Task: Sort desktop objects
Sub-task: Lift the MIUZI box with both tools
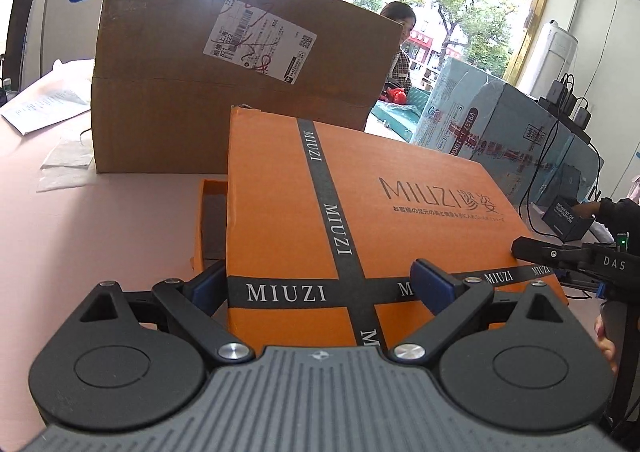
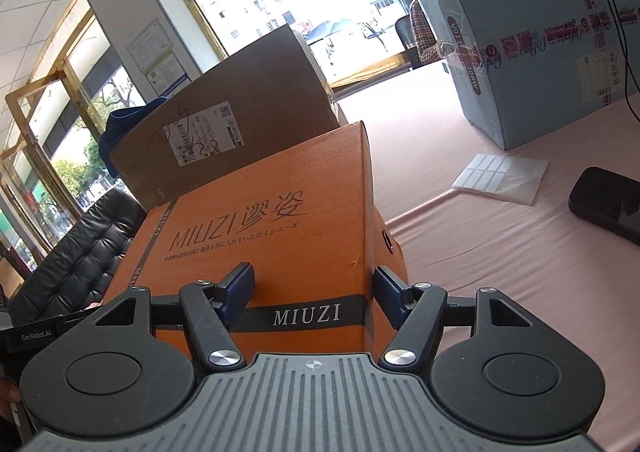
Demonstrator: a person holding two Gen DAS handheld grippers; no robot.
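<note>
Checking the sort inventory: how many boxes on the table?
3. The orange MIUZI shoebox is nearest, lid askew on its base. The brown shipping carton stands behind it. The pale blue taped carton sits far right. Smaller boxes may be hidden behind these.

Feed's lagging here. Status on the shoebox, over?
Left tongs and right tongs straddle lid corners, grip unclear. Lid tilted over base. Brown carton close behind.
</note>
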